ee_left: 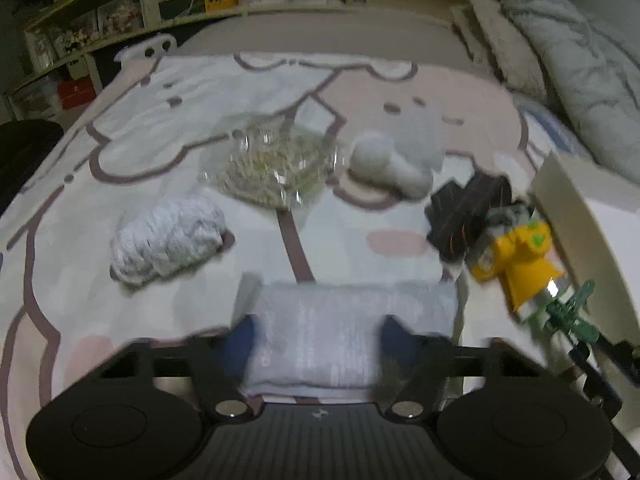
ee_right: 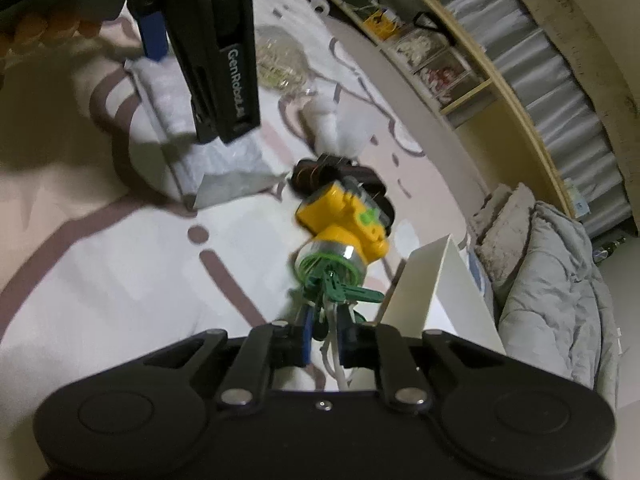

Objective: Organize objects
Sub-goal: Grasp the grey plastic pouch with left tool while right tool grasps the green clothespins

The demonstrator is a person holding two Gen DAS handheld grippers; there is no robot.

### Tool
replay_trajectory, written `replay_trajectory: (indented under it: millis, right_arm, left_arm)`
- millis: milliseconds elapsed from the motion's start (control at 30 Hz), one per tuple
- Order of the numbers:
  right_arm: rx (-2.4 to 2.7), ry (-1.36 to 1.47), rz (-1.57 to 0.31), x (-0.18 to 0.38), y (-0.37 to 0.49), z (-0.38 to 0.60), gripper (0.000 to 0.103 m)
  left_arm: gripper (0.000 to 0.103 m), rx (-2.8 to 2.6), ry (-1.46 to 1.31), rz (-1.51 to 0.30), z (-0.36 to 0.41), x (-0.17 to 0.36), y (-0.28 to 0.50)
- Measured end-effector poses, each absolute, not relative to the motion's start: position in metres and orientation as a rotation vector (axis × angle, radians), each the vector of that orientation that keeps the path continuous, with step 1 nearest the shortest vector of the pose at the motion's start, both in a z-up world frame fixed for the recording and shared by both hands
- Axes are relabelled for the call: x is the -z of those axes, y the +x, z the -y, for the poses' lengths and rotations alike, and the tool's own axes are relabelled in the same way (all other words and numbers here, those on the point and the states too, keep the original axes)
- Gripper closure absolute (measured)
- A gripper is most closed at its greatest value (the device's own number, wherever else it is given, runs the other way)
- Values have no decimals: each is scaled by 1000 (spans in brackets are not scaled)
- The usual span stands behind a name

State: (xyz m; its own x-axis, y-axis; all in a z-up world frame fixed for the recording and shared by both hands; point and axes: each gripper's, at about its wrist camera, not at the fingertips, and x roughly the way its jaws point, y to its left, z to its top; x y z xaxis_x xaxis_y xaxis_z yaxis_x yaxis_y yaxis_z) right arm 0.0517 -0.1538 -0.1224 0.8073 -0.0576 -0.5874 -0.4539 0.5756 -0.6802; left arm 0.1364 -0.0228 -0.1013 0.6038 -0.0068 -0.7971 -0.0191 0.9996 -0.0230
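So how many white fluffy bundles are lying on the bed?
3: a folded white towel in the left claw, a knitted bundle farther left, and a rolled plush one beside the clear bag. More may be hidden.

L gripper (ee_left: pixel 318 344) – fingers astride folded towel (ee_left: pixel 352 320) | yellow toy (ee_left: pixel 516 260) right

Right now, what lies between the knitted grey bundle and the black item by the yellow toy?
In the left wrist view, mostly bare blanket separates the knitted grey bundle from the black item. The clear bag and white plush sit farther back, off that line.
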Motion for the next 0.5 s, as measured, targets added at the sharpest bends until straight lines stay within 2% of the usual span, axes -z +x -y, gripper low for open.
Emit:
replay_trajectory:
  millis: [33, 67, 100, 167, 200, 233, 300, 500]
  right_arm:
    - [-248, -936, -602, 121, 52, 154, 91]
    - [-246, -927, -598, 119, 52, 155, 91]
    - [-245, -918, -597, 117, 52, 155, 91]
    - [-240, -907, -595, 115, 53, 157, 91]
    - [-240, -907, -595, 115, 53, 157, 91]
    - [-239, -904, -594, 115, 54, 157, 91]
    - [-240, -900, -596, 114, 54, 157, 91]
    - [-237, -863, -606, 111, 59, 160, 91]
  left_arm:
    - [68, -23, -29, -919, 22, 99, 137]
    - [77, -25, -37, -916, 20, 97, 137]
    - [94, -14, -55, -922, 19, 97, 138]
    - [93, -9, -74, -934, 18, 96, 138]
    - [83, -1, -79, -934, 18, 95, 138]
    - [51, 15, -105, -937, 17, 95, 137]
    - [2, 23, -165, -934, 16, 92, 136]
    - [0, 44, -121, -911, 24, 86, 133]
